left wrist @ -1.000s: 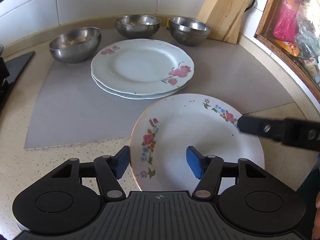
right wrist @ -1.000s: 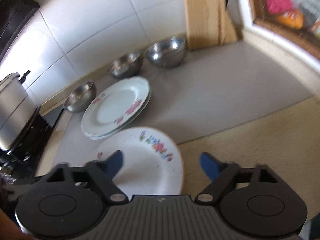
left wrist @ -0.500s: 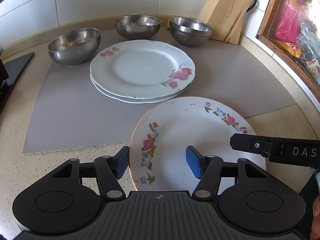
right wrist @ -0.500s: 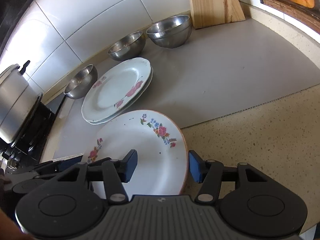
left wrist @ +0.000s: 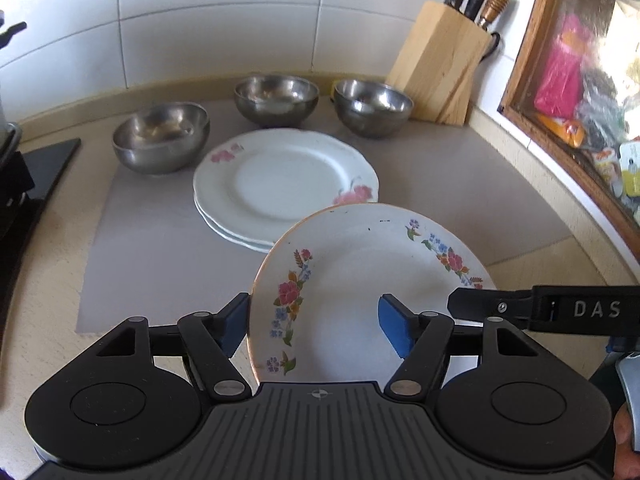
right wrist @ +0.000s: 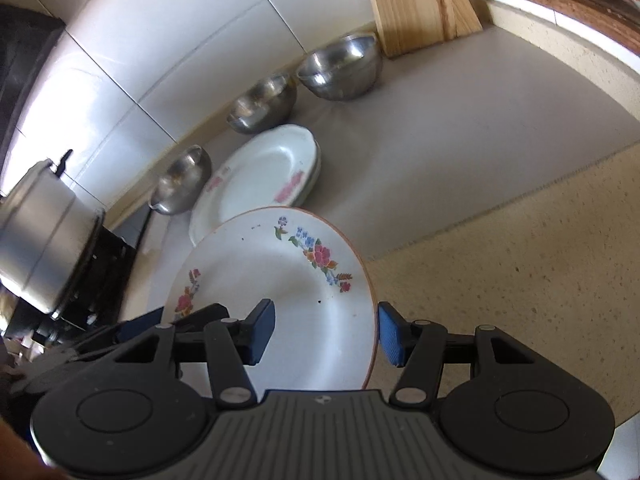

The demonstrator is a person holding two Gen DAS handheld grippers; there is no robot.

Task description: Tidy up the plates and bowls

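A white plate with small flower sprays (left wrist: 360, 280) is lifted and tilted above the counter; it also shows in the right wrist view (right wrist: 272, 292). My left gripper (left wrist: 316, 328) straddles its left rim, jaws apart. My right gripper (right wrist: 326, 334) straddles its right rim, jaws apart, and its finger shows in the left wrist view (left wrist: 540, 308). Whether the pads press the plate I cannot tell. Two stacked white plates with pink flowers (left wrist: 280, 176) lie on a grey mat (left wrist: 152, 248). Three steel bowls (left wrist: 162, 140) (left wrist: 276, 98) (left wrist: 372, 106) stand behind them.
A wooden knife block (left wrist: 440, 64) stands at the back right. A window ledge with a wooden frame (left wrist: 560, 140) runs along the right. A stove with a steel pot (right wrist: 40, 240) is at the left. Tiled wall behind.
The flowered plate has risen off the counter and tilted up, now overlapping the stacked plates in view. Both grippers rose with it; the right gripper closed in on its right rim.
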